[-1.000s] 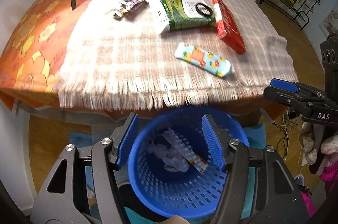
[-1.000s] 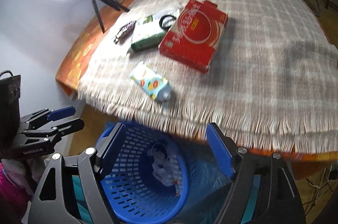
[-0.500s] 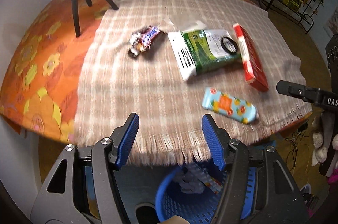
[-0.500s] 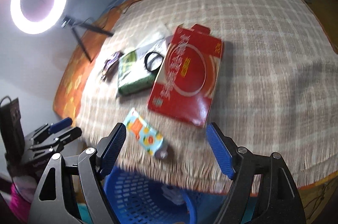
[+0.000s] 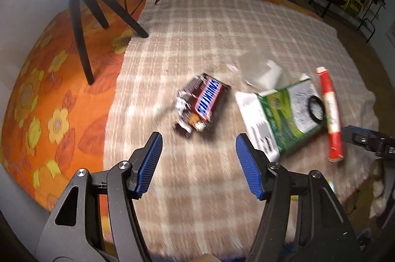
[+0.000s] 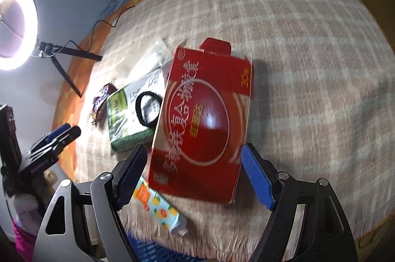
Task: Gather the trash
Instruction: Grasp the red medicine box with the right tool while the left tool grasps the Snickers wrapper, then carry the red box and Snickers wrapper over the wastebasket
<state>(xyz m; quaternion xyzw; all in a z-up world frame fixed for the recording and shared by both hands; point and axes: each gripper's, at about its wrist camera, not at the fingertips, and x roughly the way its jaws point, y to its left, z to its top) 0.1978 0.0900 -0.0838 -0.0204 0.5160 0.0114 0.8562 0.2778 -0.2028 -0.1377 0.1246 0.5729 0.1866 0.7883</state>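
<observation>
Both grippers have advanced from the basket over the surface: left gripper (image 5: pixel 198 164) released before the candy wrapper (image 5: pixel 201 105); right gripper (image 6: pixel 195 175) released, straddling the red box (image 6: pixel 202 123).

A glowing ring light (image 6: pixel 12 25) on a tripod (image 5: pixel 84 15) stands on an orange flowered cover (image 5: pixel 49 79) near grey walls.

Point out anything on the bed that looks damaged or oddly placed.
The candy bar wrapper is torn open and crumpled. A black hair tie lies on the green packet, and the red box has its end flap open.
</observation>
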